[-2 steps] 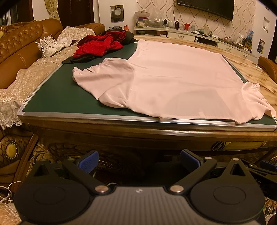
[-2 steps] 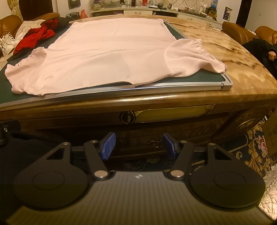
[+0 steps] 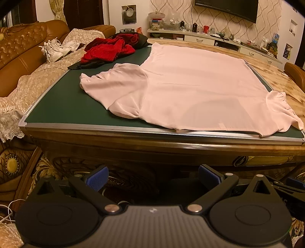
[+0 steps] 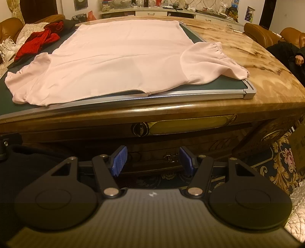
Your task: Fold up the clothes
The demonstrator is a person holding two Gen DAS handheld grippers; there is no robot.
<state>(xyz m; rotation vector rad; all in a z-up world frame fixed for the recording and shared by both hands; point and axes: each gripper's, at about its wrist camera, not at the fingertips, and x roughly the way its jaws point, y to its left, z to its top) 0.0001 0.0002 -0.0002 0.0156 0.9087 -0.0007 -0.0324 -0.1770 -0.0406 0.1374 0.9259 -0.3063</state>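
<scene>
Pink blouse [image 3: 190, 91] beyond both open claws

Warm dim light. Tufted leather sofa [image 3: 22, 55] at 10 o'clock; wall-mounted TV [image 3: 226, 7] at 1 o'clock above cluttered sideboard [image 3: 209, 37]; wave-patterned wallpaper [image 3: 177, 11].

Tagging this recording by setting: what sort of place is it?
Most likely a home living room: a brown leather sofa, a wall TV above a cluttered sideboard, and a carved wooden table.
</scene>
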